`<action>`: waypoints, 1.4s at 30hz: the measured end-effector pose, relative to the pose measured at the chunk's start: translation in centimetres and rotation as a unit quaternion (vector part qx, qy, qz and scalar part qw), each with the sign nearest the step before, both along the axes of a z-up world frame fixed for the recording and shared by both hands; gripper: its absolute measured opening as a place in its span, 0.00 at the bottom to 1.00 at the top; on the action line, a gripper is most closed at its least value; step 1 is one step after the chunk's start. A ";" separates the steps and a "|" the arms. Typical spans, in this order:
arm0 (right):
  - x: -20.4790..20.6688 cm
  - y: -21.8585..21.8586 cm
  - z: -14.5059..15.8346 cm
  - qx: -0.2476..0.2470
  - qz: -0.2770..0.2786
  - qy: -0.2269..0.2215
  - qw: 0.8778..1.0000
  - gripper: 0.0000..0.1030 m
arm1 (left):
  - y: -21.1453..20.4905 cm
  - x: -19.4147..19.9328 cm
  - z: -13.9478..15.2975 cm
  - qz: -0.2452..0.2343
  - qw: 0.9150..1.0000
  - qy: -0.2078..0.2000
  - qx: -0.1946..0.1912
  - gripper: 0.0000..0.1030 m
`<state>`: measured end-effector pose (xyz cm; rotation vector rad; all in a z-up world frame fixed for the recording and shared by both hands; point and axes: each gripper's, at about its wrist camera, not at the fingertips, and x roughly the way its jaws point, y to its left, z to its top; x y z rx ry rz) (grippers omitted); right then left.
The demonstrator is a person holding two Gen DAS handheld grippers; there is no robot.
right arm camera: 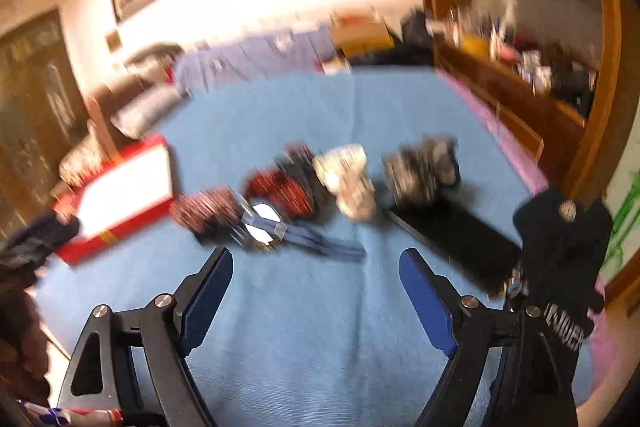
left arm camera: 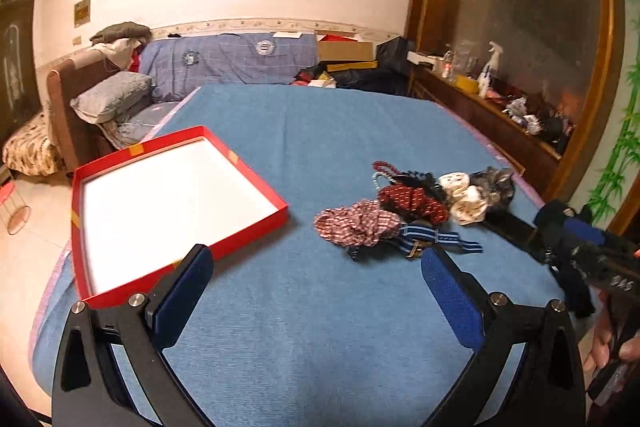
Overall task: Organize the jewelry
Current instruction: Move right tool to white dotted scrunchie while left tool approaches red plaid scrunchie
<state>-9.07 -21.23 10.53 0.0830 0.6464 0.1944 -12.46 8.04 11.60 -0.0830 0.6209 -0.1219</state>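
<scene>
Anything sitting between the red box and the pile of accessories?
No. In the left wrist view, only bare blue cloth separates the red box from the pile. The blurred right wrist view agrees.

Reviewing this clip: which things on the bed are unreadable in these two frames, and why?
- Right wrist view: motion blur smears the pile of hair ties and the red box; no single item is identifiable.
- Left wrist view: the bead strings are partly buried under the scrunchies; their length is hidden.
- Left wrist view: the right gripper is cut off by the frame edge.
</scene>
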 end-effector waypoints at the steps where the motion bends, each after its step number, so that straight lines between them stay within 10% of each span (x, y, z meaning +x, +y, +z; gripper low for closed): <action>1: -0.5 0.1 0.7 0.003 0.006 -0.020 1.000 0.86 | -0.1 0.1 0.0 -0.002 1.000 0.003 -0.001 1.00; 21: 3.3 1.0 -5.7 0.055 0.041 0.100 0.993 0.81 | -2.3 4.7 -4.6 -0.033 0.996 0.079 -0.006 1.00; 28: 3.6 -0.1 -4.7 0.114 0.052 0.088 0.988 0.62 | -2.5 5.9 -4.9 -0.037 0.995 0.094 -0.017 1.00; 42: 8.5 -3.3 -1.1 0.151 -0.033 0.064 0.986 0.68 | -3.8 7.1 -2.2 -0.041 0.997 0.070 0.008 1.00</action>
